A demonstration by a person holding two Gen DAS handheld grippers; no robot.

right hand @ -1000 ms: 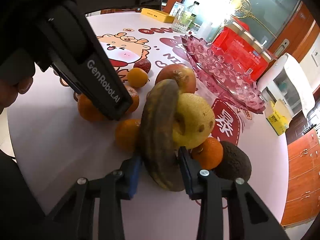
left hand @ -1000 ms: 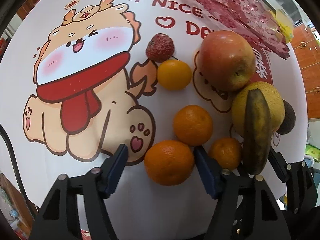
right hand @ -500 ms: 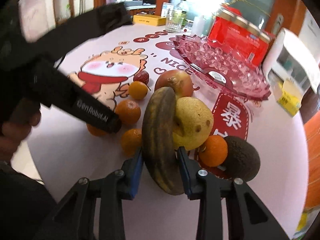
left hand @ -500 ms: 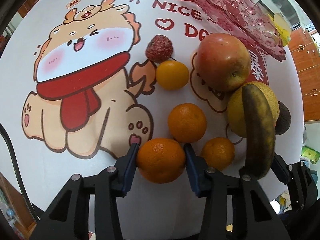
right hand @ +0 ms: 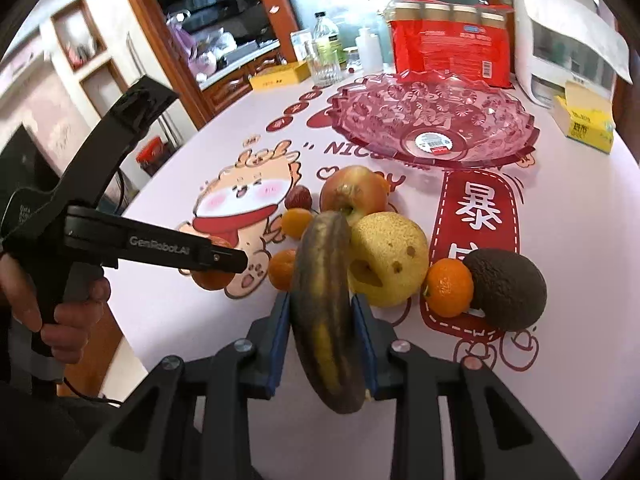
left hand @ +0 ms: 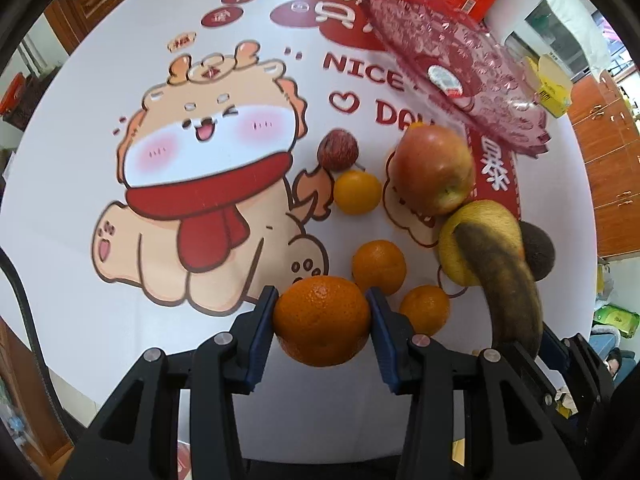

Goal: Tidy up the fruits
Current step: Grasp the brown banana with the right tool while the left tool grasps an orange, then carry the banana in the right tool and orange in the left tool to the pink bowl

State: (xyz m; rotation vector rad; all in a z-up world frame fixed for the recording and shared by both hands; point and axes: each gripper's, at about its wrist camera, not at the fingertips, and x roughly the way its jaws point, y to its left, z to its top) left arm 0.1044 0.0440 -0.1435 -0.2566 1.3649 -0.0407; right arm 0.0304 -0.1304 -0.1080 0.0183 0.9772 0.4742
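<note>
Now the left claw (left hand: 322, 320) is clamped on a round orange tangerine (left hand: 321, 321), the right claw (right hand: 321, 334) on a blackened banana (right hand: 326, 308), both above the tabletop (right hand: 168, 312). Either fruit could slip before reaching the empty pink glass bowl (right hand: 432, 120), the soft banana especially.

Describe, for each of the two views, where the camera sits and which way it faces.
Left wrist: rides the left gripper, looking steeply down at the white printed tablecloth; its blue-padded fingers clamp a round orange mandarin.
Right wrist: rides the right gripper, facing the pink glass bowl; clamps a blackened banana; a hand shows.
Shared: red-yellow apple.
</note>
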